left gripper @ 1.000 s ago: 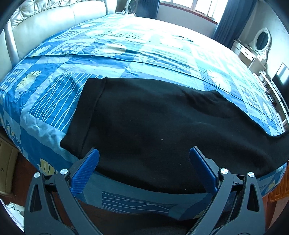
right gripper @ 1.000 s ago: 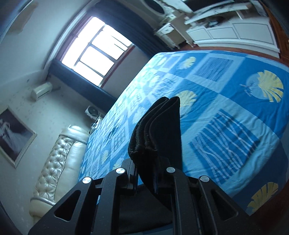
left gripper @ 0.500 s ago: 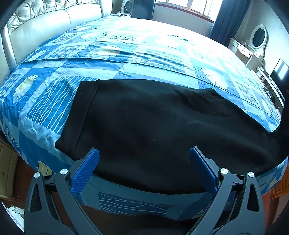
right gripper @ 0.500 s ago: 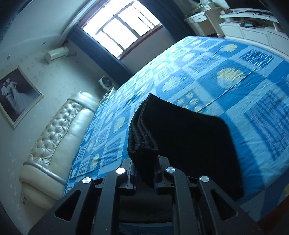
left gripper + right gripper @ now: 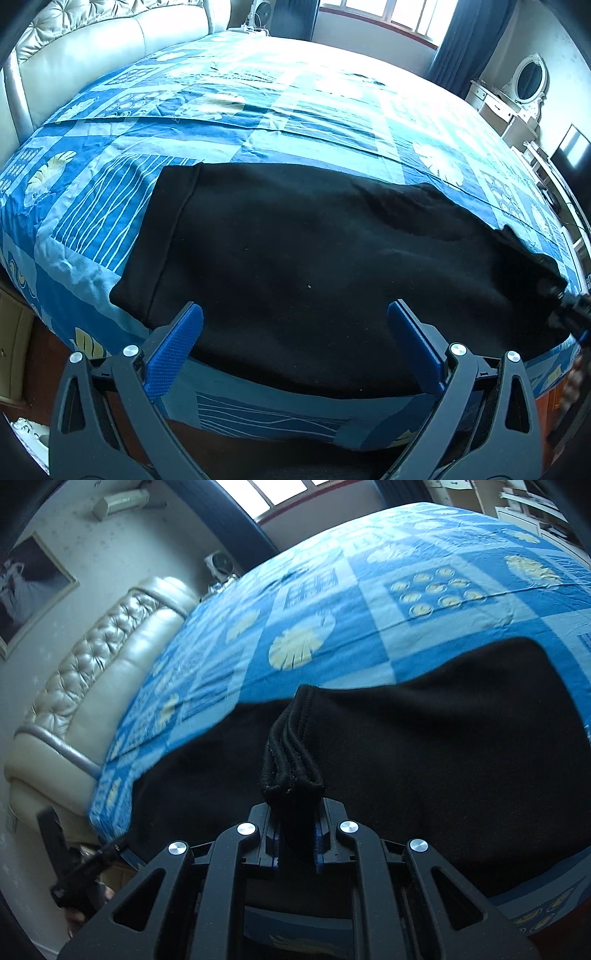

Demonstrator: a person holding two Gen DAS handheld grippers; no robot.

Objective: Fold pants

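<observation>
Black pants [image 5: 314, 258] lie flat across the near edge of the bed, with the hemmed end on the left. My left gripper [image 5: 295, 332] hovers open over their near edge, and nothing sits between its blue pads [image 5: 177, 343]. At the far right of the left wrist view, my right gripper [image 5: 572, 308] holds up the other end. In the right wrist view my right gripper [image 5: 295, 812] is shut on a bunched, layered edge of the pants [image 5: 443, 757], low over the cloth spread below. My left gripper [image 5: 74, 878] shows at the lower left there.
The bed has a blue patterned cover [image 5: 295, 110] and a padded cream headboard [image 5: 92, 48] on the left. A white dresser with an oval mirror [image 5: 524, 85] and a dark screen [image 5: 569, 147] stand at the right. Wooden floor [image 5: 40, 354] lies below the bed's near edge.
My right gripper has swung down and leftward with the pants' edge, from high above the bed to low over the spread cloth. It now shows at the right of the left wrist view. My left gripper stays put.
</observation>
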